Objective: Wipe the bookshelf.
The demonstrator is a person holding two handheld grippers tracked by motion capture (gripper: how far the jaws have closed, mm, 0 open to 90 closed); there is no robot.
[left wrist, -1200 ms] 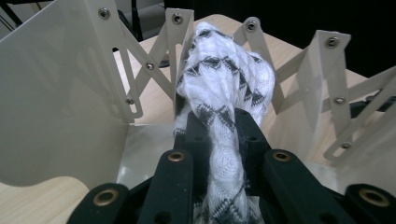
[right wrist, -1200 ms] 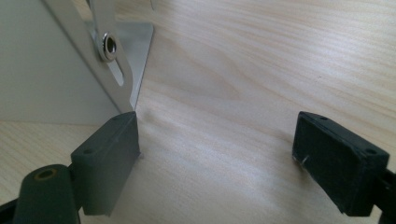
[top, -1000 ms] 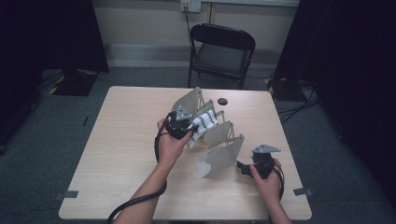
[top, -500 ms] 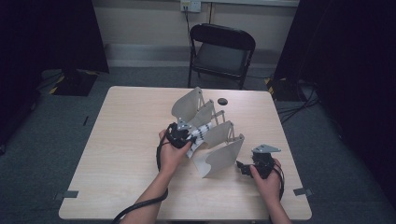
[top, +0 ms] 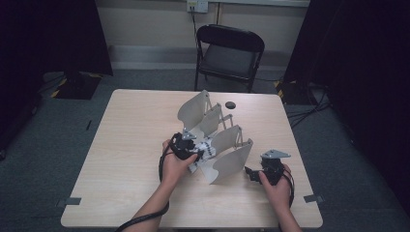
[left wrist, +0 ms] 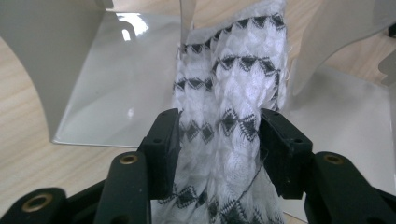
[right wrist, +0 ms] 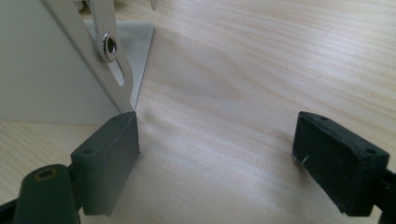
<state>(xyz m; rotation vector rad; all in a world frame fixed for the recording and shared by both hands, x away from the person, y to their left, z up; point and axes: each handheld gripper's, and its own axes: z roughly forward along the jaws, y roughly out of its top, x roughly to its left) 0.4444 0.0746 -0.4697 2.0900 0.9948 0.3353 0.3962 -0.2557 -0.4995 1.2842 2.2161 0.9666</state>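
Cloth: one white knitted cloth with black diamond pattern [left wrist: 229, 116], long axis running away from left claw [left wrist: 219, 135], between rack plates.
Left claw: jaws just opening, cloth between them.
Rack: one grey metal rack of four curved plates [top: 227, 154], mid-bench.
Right claw [right wrist: 217, 154]: wide, empty, near right bench edge.

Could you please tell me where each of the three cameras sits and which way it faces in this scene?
High view: above the person's side, looking forward and down on the table; both forearms, left gripper and right gripper show.
Left gripper view: rides the left gripper, looking along its jaws at the patterned cloth between them, inside the divider rack.
Right gripper view: rides the right gripper, facing the tabletop beside the rack's end plate; its jaws stand wide apart.
Shared: all three views show the rack.
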